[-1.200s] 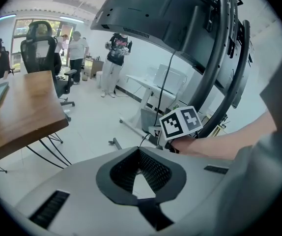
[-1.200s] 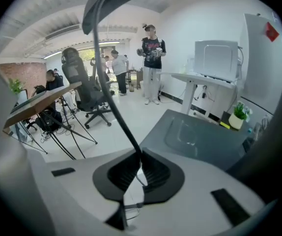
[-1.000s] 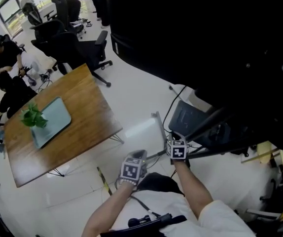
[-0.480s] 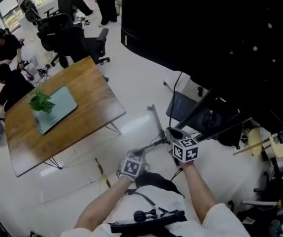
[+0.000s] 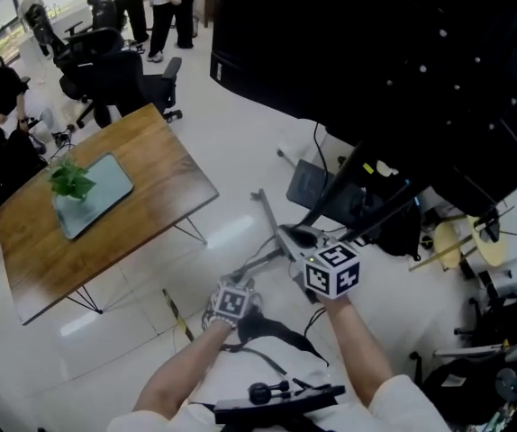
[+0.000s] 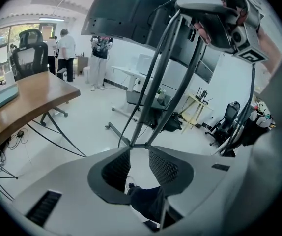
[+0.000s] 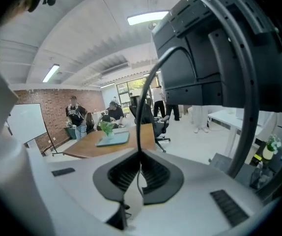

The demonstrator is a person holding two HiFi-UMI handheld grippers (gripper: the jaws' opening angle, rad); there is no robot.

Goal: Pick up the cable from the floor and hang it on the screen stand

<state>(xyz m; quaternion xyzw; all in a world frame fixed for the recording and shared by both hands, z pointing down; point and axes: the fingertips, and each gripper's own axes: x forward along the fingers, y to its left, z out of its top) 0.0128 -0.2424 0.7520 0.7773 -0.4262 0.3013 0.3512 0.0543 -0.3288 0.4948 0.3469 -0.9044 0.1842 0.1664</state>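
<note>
Glossy white floor (image 5: 240,151); wood-grain table (image 5: 150,187) at left; matt black screen (image 5: 376,43) upper right; smooth black cable (image 7: 138,118).

No legible txt anywhere

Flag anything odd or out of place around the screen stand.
Nothing looks spilled or broken. The one loose thing is the black cable: pinched in the right claw, it arcs up freely into the air and is not yet hung on the screen stand.
</note>
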